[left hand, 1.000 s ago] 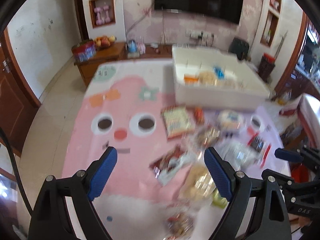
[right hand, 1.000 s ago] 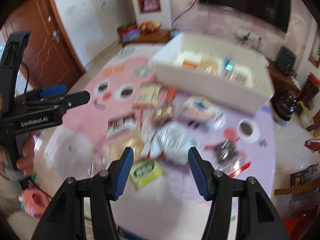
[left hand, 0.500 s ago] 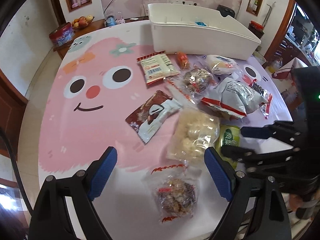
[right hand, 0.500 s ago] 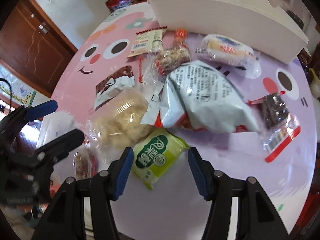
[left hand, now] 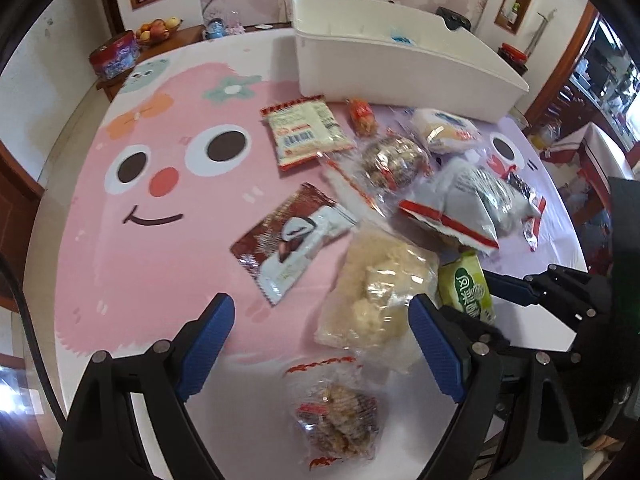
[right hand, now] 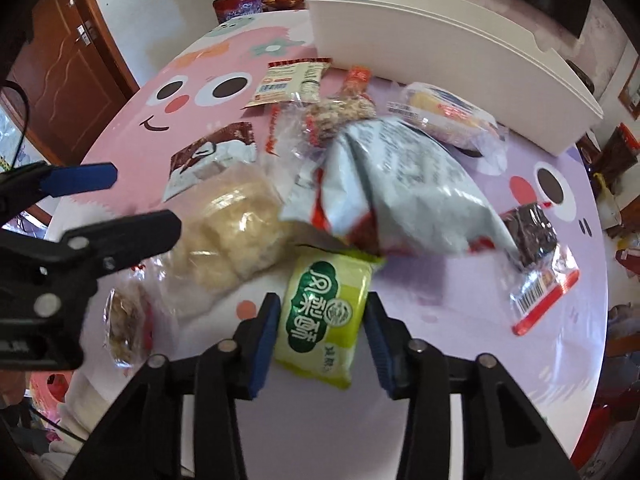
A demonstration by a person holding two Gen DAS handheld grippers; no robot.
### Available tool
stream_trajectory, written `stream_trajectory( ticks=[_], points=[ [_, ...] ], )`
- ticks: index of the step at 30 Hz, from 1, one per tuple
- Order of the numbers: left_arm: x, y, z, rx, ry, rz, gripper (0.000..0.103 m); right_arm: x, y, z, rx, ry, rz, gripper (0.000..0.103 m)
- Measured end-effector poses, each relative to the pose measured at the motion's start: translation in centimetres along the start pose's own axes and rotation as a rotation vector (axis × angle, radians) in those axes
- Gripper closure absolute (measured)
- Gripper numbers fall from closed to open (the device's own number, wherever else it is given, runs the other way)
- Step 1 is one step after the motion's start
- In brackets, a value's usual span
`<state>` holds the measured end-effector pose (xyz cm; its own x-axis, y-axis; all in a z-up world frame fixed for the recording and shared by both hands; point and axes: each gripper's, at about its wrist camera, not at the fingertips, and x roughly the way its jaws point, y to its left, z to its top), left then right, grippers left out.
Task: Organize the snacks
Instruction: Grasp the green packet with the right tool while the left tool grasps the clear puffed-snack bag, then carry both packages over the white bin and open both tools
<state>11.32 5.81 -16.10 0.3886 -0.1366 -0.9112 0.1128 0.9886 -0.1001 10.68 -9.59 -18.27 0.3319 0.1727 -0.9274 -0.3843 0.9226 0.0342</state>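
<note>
Right tool point(right hand: 320, 340): my jaws are closing around the green pastry packet point(right hand: 326, 314), one pad at each long edge; I cannot tell whether they press it yet.
Left tool point(left hand: 320, 344): spread wide, empty, hanging over the worktop point(left hand: 140, 272).
Green pastry packet: flat on the worktop, its far corner tucked under the grey chip bag point(right hand: 404, 196).
Clear bag of pale puffs point(right hand: 232, 232): just left of the green packet, touching the chip bag.
Brown-and-white wrapper point(left hand: 292, 240): left of the puffs, beyond them.
Small clear nut-cake packet point(left hand: 336, 412): nearer me than the green packet, between my left tool's fingers in its view.
White bin point(left hand: 400, 64): well beyond the green packet, at the worktop's far edge.
</note>
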Motion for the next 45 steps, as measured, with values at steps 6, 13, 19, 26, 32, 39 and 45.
stream_trajectory(
  ticks=[6,13,19,26,32,39,45],
  points=[
    [1.9,-1.5,0.6,0.03,0.046,-0.009,0.015,-0.8,-2.6,-1.0,0.073,-0.01,0.078,0.066],
    [3.6,-3.8,0.9,0.109,0.073,0.046,0.017,-1.4,-4.6,-1.9,0.139,-0.03,0.124,0.066],
    [3.8,-4.4,0.5,0.132,0.069,0.018,0.055,-2.8,-5.5,-2.3,0.152,-0.071,0.138,0.066],
    [1.6,-4.3,0.4,0.105,0.023,-0.013,0.061,-5.3,-5.2,-2.4,0.125,-0.136,0.15,0.066],
    [-3.0,-5.0,1.4,0.107,-0.072,-0.041,0.061,-8.7,-5.1,-1.4,0.102,-0.216,0.173,0.066],
    [-10.0,-5.3,4.9,0.122,-0.244,-0.049,0.061,-13.9,-5.3,1.1,0.052,-0.352,0.14,0.066],
    [-14.1,-5.7,8.7,0.146,-0.356,-0.019,0.061,-17.8,-6.3,4.1,0.011,-0.44,0.062,0.066]
  ],
)
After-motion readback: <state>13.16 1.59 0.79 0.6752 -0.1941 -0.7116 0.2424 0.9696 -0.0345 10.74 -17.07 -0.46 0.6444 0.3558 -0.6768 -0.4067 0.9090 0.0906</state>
